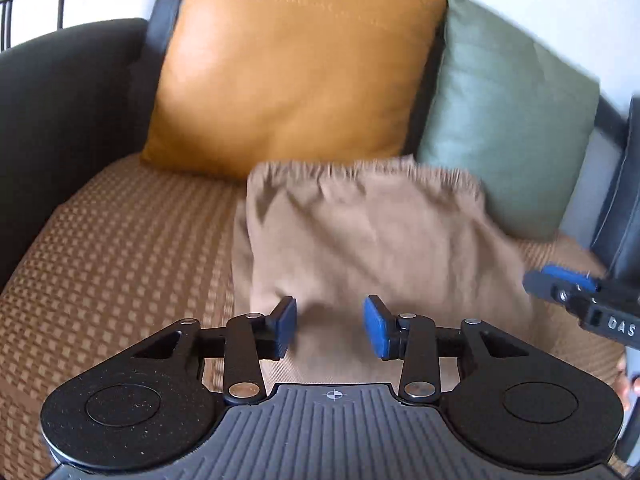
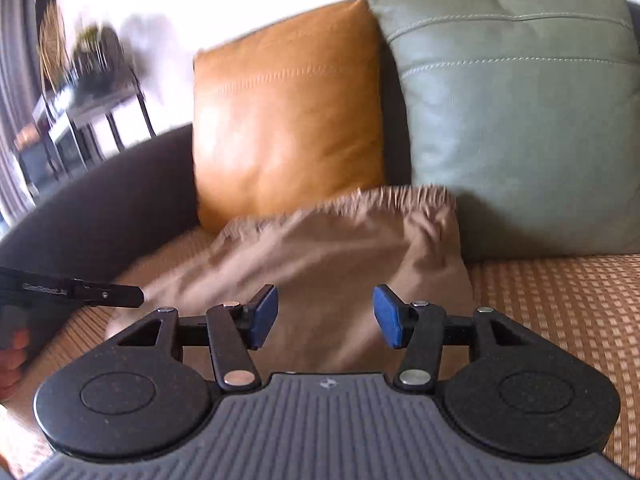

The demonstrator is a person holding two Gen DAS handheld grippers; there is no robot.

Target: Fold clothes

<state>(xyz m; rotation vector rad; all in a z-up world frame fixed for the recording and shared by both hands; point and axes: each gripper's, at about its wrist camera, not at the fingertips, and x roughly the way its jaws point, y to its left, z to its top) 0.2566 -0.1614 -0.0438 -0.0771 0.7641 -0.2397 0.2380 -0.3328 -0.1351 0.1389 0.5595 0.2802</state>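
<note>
- Left wrist view: left gripper [image 1: 330,328] hangs low over the sofa seat [image 1: 120,248], fingers [image 1: 287,326] standing apart with nothing pinched between them.
- Tan garment [image 1: 372,240] lies on the seat just beyond the fingertips, its gathered waistband at the far edge, up against an orange cushion [image 1: 288,72] and a green cushion [image 1: 508,120].
- Right gripper [image 1: 584,300] enters from the right edge, beside the garment's right side.
- Right wrist view: right gripper [image 2: 325,316] is low over the same garment [image 2: 320,252]; blue fingers [image 2: 387,316] part-open, holding nothing.
- Garment sits in front of the orange cushion [image 2: 288,120] and green cushion [image 2: 520,120], on the woven seat [image 2: 560,300].
- Left gripper [image 2: 100,294] pokes in from the left at the garment's edge; contact cannot be told through blur.
</note>
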